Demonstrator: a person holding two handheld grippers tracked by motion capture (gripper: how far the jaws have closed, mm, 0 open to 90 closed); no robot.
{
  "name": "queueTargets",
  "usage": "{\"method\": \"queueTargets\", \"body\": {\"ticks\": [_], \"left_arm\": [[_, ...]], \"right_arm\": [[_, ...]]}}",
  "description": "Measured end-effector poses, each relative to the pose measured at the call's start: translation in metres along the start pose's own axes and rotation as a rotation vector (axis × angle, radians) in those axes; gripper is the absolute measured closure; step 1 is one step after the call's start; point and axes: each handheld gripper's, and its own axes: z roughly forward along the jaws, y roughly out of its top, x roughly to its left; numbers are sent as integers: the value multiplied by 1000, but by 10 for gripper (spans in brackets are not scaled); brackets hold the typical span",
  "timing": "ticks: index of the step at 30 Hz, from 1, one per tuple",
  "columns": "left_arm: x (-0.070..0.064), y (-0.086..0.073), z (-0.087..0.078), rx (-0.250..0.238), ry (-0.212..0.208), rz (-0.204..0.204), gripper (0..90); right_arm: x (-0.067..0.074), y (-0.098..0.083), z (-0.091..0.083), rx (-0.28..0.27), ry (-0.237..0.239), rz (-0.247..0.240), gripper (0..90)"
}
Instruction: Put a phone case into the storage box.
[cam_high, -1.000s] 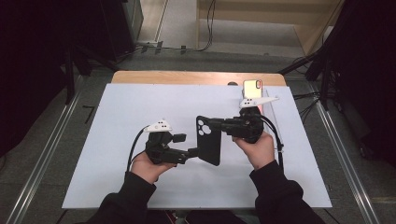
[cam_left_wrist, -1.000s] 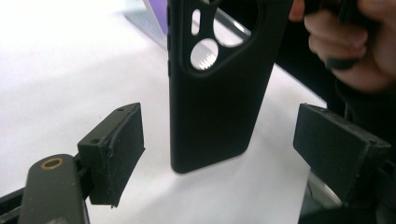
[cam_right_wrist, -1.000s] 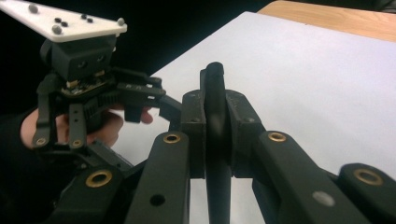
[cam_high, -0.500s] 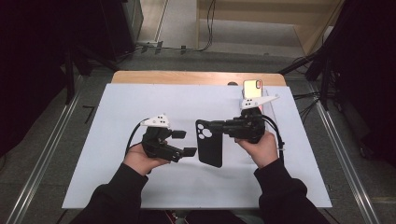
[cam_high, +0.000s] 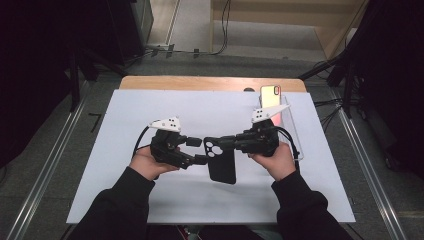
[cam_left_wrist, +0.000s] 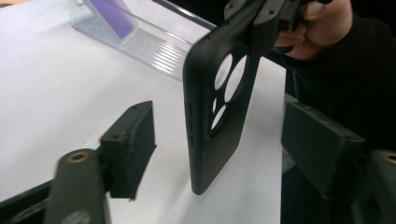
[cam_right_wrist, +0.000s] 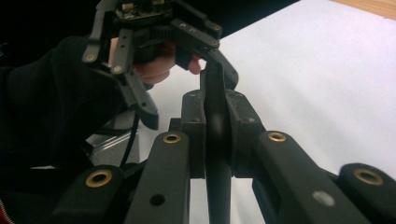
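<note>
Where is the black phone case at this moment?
In the high view the black phone case is at the table's middle, clamped at its camera-hole end by the right gripper, with the open left gripper just to its left.

No readable text, labels, brands or numbers anywhere: none on the black phone case (cam_high: 222, 162), the phone (cam_high: 270, 94) on its clear stand, or the grippers.
</note>
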Motion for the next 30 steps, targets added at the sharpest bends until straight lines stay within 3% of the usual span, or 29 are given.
{"method": "queueTargets", "body": {"ticks": [10, 15, 19, 22, 30], "left_arm": [[1, 4, -2, 7, -45, -5, 370], [-1, 3, 1, 16, -63, 3, 478], [-3, 3, 2, 13, -76, 35, 605], [-4, 1, 2, 16, -71, 81, 658], [-6, 4, -1, 8, -97, 84, 764]], "right_arm": [[3, 0, 9, 28, 46, -21, 774], [5, 0, 13, 42, 67, -27, 774], [5, 0, 17, 47, 88, -35, 774], [4, -1, 18, 47, 107, -34, 774], [-1, -2, 15, 19, 133, -21, 728]]}}
